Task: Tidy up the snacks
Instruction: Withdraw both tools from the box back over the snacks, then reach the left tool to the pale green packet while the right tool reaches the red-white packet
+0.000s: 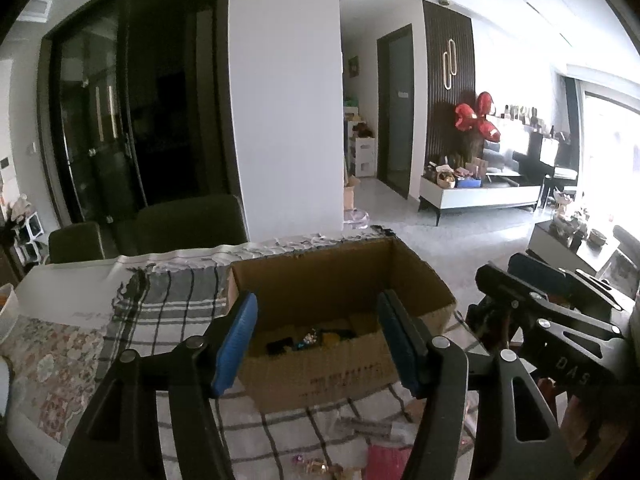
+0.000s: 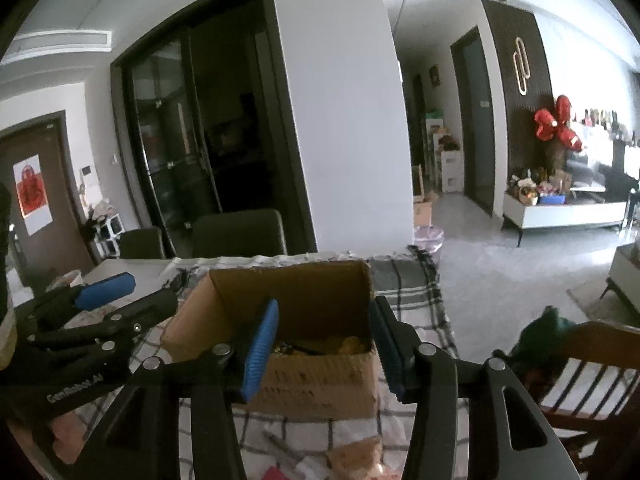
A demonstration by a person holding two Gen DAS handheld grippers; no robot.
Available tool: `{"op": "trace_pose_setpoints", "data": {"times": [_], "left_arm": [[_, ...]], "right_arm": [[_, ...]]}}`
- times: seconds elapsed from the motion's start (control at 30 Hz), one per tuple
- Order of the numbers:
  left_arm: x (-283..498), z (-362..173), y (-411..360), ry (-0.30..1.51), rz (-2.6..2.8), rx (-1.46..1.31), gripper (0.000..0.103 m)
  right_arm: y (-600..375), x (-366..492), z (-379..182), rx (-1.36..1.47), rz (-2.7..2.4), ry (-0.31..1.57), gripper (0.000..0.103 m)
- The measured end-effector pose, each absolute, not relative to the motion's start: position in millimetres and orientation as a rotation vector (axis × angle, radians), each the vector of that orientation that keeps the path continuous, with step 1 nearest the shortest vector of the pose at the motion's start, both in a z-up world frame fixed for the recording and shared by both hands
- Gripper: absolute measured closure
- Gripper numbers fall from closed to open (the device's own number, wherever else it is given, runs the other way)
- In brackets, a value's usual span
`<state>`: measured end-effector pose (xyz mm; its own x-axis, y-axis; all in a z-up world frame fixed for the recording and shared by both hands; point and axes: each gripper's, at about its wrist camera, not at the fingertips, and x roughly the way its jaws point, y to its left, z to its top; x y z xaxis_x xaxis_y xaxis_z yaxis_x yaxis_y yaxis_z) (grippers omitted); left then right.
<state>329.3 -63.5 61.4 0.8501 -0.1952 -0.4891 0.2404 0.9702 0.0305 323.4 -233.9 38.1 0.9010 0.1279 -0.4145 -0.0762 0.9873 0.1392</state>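
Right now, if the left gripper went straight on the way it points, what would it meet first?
Probably the cardboard box on the checked cloth. The left gripper is open and empty, and the box's near wall and open top, with snacks inside, sit framed between its fingers. Depth is unclear.

One cardboard box (image 1: 320,376), two tools (image 1: 316,340) (image 2: 320,348), two dark chairs (image 1: 192,220).

I'm in a home's living room: TV console (image 1: 476,194), dining chairs (image 2: 239,233), checked cloth (image 1: 172,300) over the counter.
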Motion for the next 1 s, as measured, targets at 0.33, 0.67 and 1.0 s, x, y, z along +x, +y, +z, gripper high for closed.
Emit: {"op": "trace_pose_setpoints", "data": {"times": [0.33, 0.67, 1.0], "left_arm": [[279, 45, -58, 0.506, -0.252, 0.112, 0.041], [236, 17, -52, 0.499, -0.281, 0.139, 0.041], [212, -24, -51, 0.571, -0.295, 0.165, 0.042]], "right_arm": [[-227, 277, 26, 0.112, 0.113, 0.445, 0.054], [-216, 237, -3, 0.118, 0.125, 0.502, 0.054], [-211, 217, -46, 0.124, 0.141, 0.599, 0.054]]}}
